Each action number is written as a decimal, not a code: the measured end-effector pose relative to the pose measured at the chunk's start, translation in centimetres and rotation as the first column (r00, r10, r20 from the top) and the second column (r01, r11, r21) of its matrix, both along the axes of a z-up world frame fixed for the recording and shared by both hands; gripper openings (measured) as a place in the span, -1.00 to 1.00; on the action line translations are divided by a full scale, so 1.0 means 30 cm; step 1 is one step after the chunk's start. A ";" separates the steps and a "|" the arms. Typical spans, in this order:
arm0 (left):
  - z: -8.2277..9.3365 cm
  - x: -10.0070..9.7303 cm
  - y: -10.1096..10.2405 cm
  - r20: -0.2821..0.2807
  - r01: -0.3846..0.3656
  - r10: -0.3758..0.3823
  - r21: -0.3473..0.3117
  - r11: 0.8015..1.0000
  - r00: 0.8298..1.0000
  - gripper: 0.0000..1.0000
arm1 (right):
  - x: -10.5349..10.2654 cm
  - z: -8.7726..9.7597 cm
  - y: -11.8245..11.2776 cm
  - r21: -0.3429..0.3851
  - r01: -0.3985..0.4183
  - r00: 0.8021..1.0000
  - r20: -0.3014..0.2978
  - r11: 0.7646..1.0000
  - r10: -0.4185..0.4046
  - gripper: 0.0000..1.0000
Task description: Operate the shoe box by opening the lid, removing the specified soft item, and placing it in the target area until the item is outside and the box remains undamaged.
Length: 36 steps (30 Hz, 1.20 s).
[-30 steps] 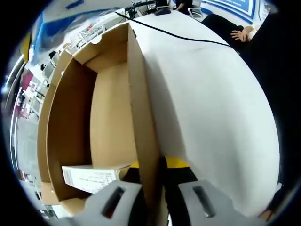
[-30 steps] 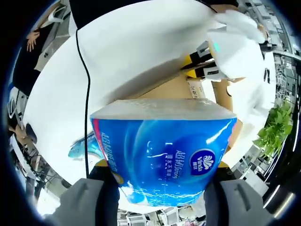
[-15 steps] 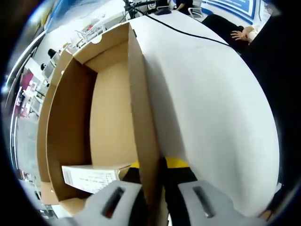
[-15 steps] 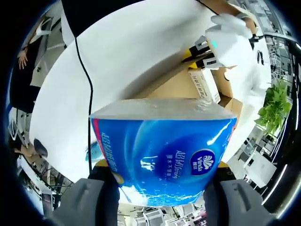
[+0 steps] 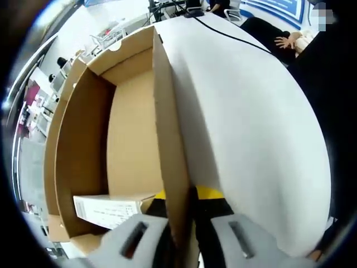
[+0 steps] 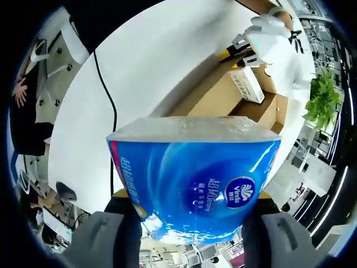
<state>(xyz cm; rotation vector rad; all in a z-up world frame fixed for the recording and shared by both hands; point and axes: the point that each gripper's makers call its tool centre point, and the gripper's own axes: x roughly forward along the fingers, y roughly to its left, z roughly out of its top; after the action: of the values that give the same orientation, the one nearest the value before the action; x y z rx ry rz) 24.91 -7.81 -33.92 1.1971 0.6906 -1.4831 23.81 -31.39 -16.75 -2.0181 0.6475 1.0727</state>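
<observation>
The right gripper [image 6: 187,237] is clamped across a blue plastic-wrapped tissue pack [image 6: 192,178], one jaw on each short end, so the pack's long axis runs crosswise between the jaws and its printed face looks back at the camera. The pack is lifted free of the shoe box [image 6: 223,97], which lies beyond and below it on the white table [image 6: 162,61], toward the far right of the right gripper view. Open table surface lies to the left of the box, crossed by a black cable [image 6: 111,111]; that bare stretch looks like the likeliest place to set the pack down, though no marked target area can be made out.

The left gripper [image 5: 181,237] straddles the box's long side wall [image 5: 170,145], one jaw inside the box and one outside (a steadying pinch, by the look of it), with its jaws closed onto the cardboard. From there the wall runs straight away from the gripper, and the brown interior lies to its left, with a white labelled flap [image 5: 109,209] near the bottom. In the right gripper view this left gripper appears at the far end of the box as a white housing [image 6: 268,36].

The pack blocks the near table from the right gripper's camera, so what lies directly under it cannot be seen. The lid's position is hard to make out. People's hands at the table's far edge are small and cropped.
</observation>
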 end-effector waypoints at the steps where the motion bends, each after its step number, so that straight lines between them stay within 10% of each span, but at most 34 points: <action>1: -0.001 0.000 0.000 0.000 0.001 -0.001 0.001 1.000 1.000 -0.90 | -0.007 0.000 -0.011 -0.001 0.004 1.000 0.001 1.000 -0.004 0.45; 13: -0.024 0.079 0.003 -0.010 0.010 -0.010 0.001 1.000 1.000 -0.90 | -0.099 -0.017 -0.158 0.022 0.159 0.987 0.001 0.987 -0.159 0.45; 36: -0.007 -0.035 0.005 0.008 0.020 -0.021 0.015 1.000 1.000 -0.90 | -0.241 -0.247 -0.336 0.112 0.420 0.907 -0.082 0.900 -0.413 0.44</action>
<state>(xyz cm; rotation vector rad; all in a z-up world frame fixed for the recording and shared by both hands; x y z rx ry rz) 23.87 -7.67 -34.13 1.2248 0.6870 -1.4914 16.58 -41.47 -24.15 -1.6424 0.9659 0.8875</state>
